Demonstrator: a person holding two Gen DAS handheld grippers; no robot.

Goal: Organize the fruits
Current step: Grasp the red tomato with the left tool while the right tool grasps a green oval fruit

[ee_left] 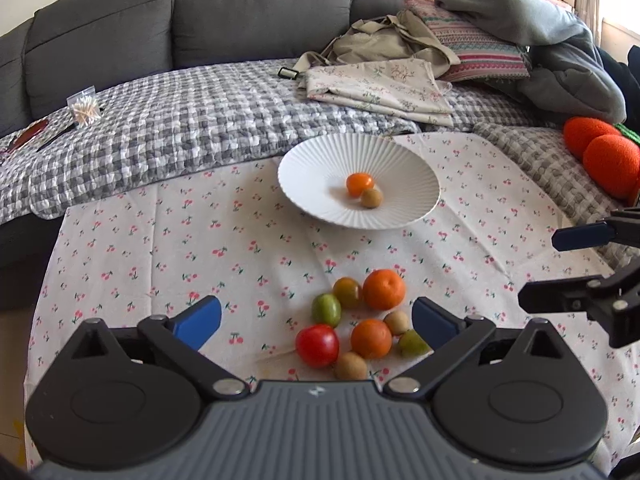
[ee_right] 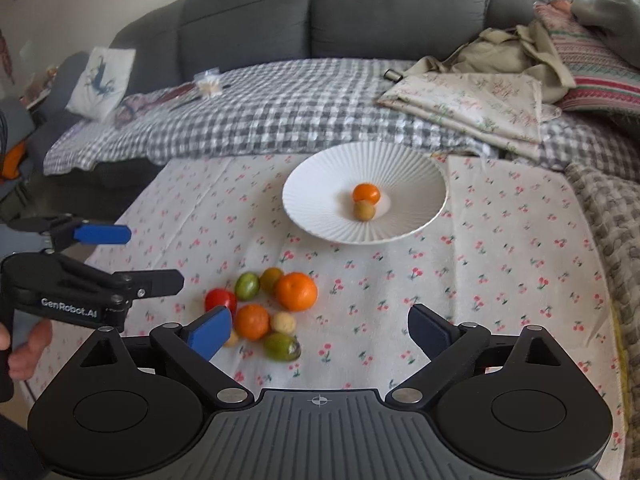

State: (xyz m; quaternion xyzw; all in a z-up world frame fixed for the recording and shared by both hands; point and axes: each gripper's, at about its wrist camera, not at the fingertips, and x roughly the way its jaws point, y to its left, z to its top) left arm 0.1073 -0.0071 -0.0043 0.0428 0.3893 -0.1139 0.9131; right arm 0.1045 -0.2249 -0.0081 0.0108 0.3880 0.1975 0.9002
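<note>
Over the cherry-print cloth, left gripper and right gripper both hang with jaws spread wide, holding nothing, touching no fruit. Loose fruit cluster lies between the left fingers. White ribbed plate beyond holds one orange tomato touching a small tan fruit.

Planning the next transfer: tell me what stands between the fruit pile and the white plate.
Nothing visible. Bare cherry-print tablecloth separates the large orange mandarin and its neighbours from the white ribbed plate. Both grippers, left and right, are open and empty.
</note>
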